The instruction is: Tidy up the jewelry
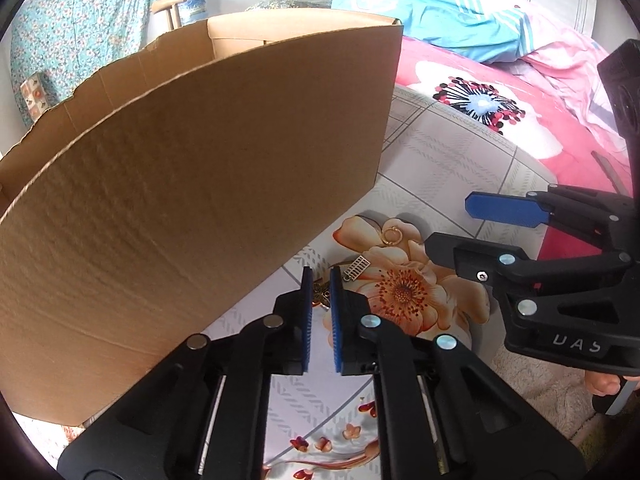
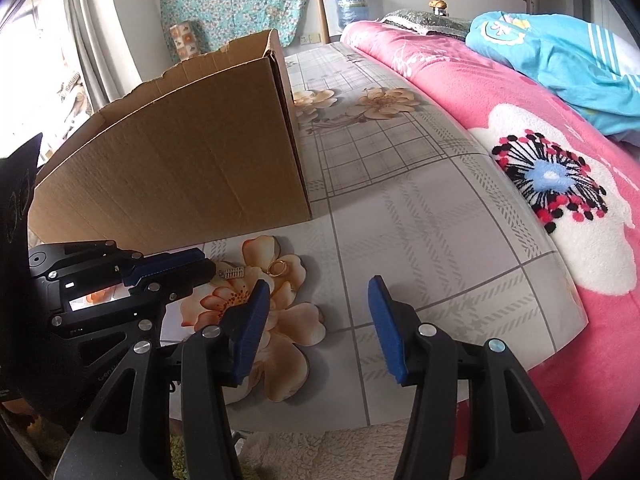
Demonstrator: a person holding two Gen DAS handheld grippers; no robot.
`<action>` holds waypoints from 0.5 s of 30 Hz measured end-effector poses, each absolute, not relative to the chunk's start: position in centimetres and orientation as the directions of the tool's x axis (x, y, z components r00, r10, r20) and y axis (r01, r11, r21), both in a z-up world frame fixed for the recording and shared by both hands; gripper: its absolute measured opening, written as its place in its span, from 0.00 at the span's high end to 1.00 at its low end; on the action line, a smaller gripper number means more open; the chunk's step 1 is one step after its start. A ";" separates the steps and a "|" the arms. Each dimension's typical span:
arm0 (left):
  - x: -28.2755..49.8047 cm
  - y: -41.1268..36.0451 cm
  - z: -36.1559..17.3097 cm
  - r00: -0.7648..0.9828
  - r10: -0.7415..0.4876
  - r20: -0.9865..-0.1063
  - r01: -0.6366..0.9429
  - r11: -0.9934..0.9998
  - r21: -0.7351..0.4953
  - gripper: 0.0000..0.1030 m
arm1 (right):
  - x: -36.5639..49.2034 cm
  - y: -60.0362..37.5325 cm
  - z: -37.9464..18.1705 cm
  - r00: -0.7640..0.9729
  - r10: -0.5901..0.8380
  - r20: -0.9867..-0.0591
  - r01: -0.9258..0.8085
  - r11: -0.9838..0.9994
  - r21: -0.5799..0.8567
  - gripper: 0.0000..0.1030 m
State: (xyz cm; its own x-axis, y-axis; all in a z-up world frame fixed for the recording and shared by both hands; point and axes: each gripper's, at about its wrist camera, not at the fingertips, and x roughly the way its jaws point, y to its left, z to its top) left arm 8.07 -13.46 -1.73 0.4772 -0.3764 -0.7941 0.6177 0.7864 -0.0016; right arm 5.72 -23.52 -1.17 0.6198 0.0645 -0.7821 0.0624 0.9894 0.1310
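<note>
While clamped on a small bronze charm (image 1: 320,294), left tongs (image 1: 321,272) low over the flowered bed sheet (image 2: 400,208). Just beyond, a silver barred pendant (image 1: 356,270), then a gold ring (image 1: 391,236), both on the sheet's printed orange flower. Right tongs (image 2: 319,280) apart, holding nothing. Behind, a tall cardboard box (image 1: 180,200) on the sheet.

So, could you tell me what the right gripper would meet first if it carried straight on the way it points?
Most likely bare bedsheet. The right gripper stands open with nothing between its fingers; the gold ring lies left of its line, so it probably passes it, though depth is unclear.
</note>
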 end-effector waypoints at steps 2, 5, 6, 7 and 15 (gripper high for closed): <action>8.1 -13.4 -1.7 0.477 -0.377 -0.794 0.617 0.787 -0.003 0.93 | 5.8 -23.6 -1.1 0.622 0.065 -0.780 0.063 0.989 0.133 0.51; 8.1 -13.3 -1.7 0.475 -0.378 -0.795 0.618 0.786 -0.004 0.94 | 5.6 -23.6 -1.0 0.625 0.065 -0.778 0.065 0.989 0.135 0.51; 8.1 -13.3 -1.7 0.474 -0.379 -0.795 0.617 0.787 -0.007 0.94 | 5.6 -23.6 -1.1 0.625 0.066 -0.778 0.066 0.988 0.136 0.51; 8.1 -13.2 -1.7 0.473 -0.380 -0.795 0.617 0.787 -0.010 0.94 | 5.5 -23.6 -1.1 0.624 0.066 -0.778 0.067 0.988 0.138 0.51; 7.9 -12.8 -1.8 0.470 -0.391 -0.792 0.621 0.784 -0.019 0.94 | 5.4 -23.8 -1.1 0.626 0.068 -0.777 0.071 0.987 0.144 0.51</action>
